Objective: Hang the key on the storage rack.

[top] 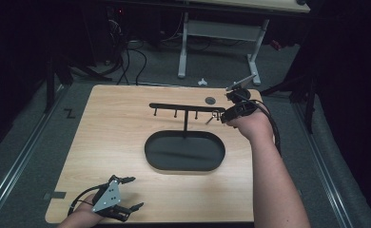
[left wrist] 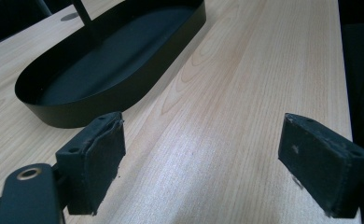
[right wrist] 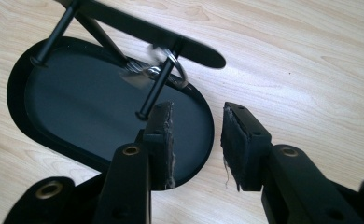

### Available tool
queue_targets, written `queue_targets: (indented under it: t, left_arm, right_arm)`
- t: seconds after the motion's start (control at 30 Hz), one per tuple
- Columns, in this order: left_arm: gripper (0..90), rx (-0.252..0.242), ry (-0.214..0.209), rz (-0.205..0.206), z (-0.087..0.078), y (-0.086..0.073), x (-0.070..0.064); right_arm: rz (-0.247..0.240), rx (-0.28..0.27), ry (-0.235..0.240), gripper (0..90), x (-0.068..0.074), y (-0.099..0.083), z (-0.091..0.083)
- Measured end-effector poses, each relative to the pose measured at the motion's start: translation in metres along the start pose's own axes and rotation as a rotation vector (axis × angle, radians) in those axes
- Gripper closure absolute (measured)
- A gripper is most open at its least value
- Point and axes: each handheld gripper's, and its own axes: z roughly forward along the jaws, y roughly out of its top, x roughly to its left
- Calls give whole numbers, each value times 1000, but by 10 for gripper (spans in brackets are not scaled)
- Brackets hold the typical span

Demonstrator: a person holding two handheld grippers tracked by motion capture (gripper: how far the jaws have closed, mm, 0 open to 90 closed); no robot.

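a key ring [right wrist: 171,70] is seen hung on the end peg [right wrist: 154,91] of the black rack [top: 186,107], above the oval tray [top: 155,161], so it is judged kept off the desk [top: 117,133]. the right gripper [right wrist: 198,135] is held just below the peg, jaws narrowly parted and empty. the left gripper [left wrist: 201,163] is parked wide at the desk's near edge, clear of the work.

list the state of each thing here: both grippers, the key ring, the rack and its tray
left gripper: open, holding nothing, low over the table's near edge
right gripper: open, at the rack's right end
key ring: hanging on a peg
rack: upright
tray: holds nothing loose
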Motion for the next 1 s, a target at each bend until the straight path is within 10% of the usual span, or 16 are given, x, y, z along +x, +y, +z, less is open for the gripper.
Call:
queue_targets:
  t: [1.0]
  left_arm:
    - [153, 1, 2, 0, 1, 0, 0]
  right_arm:
    - [13, 3, 20, 477, -9, -32, 15]
